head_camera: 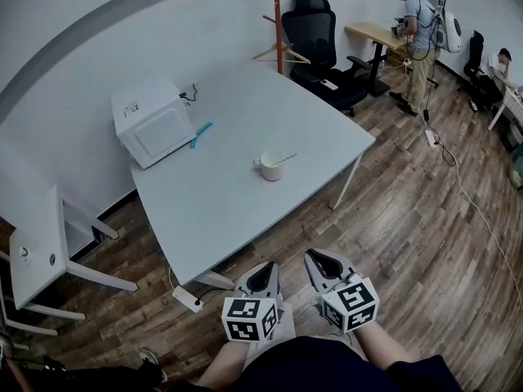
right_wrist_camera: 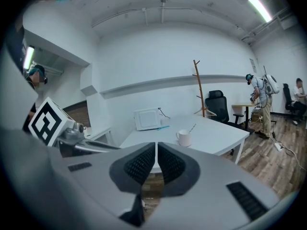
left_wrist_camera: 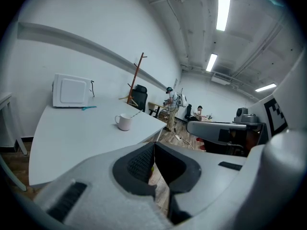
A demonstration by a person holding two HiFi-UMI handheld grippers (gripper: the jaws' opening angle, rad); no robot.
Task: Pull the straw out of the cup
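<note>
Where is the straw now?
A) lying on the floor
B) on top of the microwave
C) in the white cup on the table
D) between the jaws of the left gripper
C: the straw leans out of the white cup on the table; the left gripper and right gripper are shut, empty, off the table.

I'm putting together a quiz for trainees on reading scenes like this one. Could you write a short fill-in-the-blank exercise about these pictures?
1. The straw sits ____ the cup.
2. The left gripper and the right gripper both have their fingers ____.
3. ____ gripper touches the cup.
4. The door of the microwave is ____.

Missing words: inside; shut; Neither; closed.
</note>
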